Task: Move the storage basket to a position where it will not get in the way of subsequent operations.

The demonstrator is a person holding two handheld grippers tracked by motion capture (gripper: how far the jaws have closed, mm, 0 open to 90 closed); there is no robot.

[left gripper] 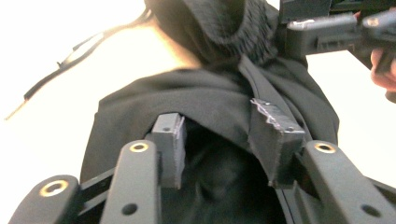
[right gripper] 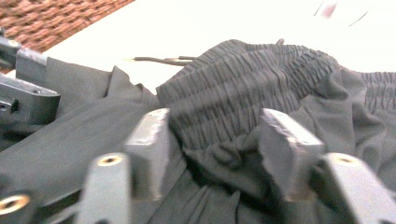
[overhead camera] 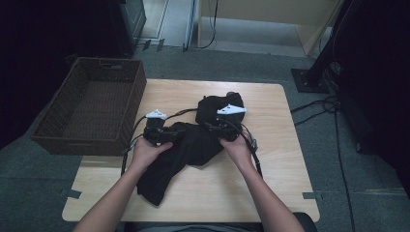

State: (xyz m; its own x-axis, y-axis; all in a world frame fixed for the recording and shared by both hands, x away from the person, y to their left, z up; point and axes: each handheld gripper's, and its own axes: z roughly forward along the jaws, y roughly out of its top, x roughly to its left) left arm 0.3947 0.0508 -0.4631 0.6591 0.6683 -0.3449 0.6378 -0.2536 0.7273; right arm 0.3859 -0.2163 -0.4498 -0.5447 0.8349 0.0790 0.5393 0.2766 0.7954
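Observation:
A black garment (overhead camera: 188, 145) lies crumpled across the middle of the wooden table (overhead camera: 270, 159), one leg trailing toward the front left. My left gripper (overhead camera: 171, 133) sits at its left side, my right gripper (overhead camera: 212, 126) at its upper right. In the left gripper view the jaws of the left gripper (left gripper: 224, 126) stand apart, and a loose fold of the black cloth (left gripper: 187, 98) hangs between them, brushing one pad. In the right gripper view the right gripper (right gripper: 215, 126) is open over the gathered elastic waistband (right gripper: 252, 79), its pads not pressing the bunched cloth between them.
A brown wicker basket (overhead camera: 92, 104) stands at the table's far left, with nothing in it. A thin drawstring cord (right gripper: 159, 59) pokes out from the waistband. Cables trail on the carpet at the right, and a stand's base (overhead camera: 309, 79) sits beyond the table.

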